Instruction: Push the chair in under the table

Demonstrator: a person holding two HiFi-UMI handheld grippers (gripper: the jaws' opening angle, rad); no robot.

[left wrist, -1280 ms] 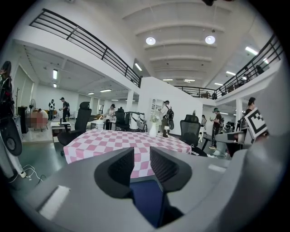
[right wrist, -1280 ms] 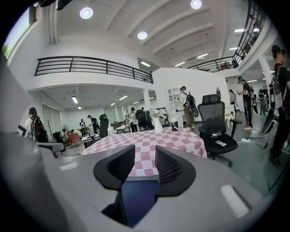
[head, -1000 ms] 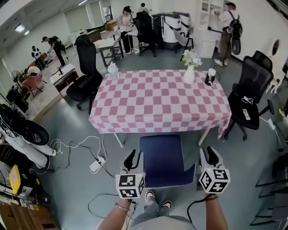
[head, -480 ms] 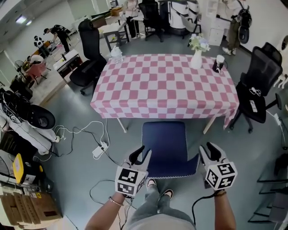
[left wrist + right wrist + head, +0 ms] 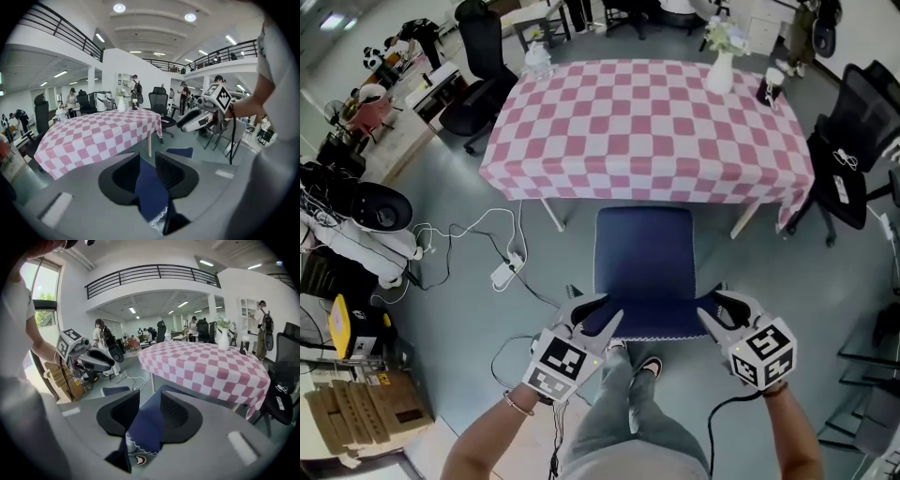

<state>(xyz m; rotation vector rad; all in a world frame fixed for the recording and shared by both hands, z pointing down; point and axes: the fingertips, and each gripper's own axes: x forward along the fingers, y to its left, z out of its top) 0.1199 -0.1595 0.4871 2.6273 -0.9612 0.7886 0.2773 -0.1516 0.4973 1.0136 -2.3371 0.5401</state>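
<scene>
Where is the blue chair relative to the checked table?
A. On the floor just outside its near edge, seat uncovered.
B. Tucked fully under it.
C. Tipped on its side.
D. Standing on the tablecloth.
A: the blue chair stands upright and shows its whole seat, just short of the near edge of the checked table.

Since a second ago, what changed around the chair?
Both grippers came down and forward: the left gripper and right gripper now straddle the top edge of the chair back, jaws apart, not clamped. The chair is unmoved and not yet pushed under the table.
</scene>
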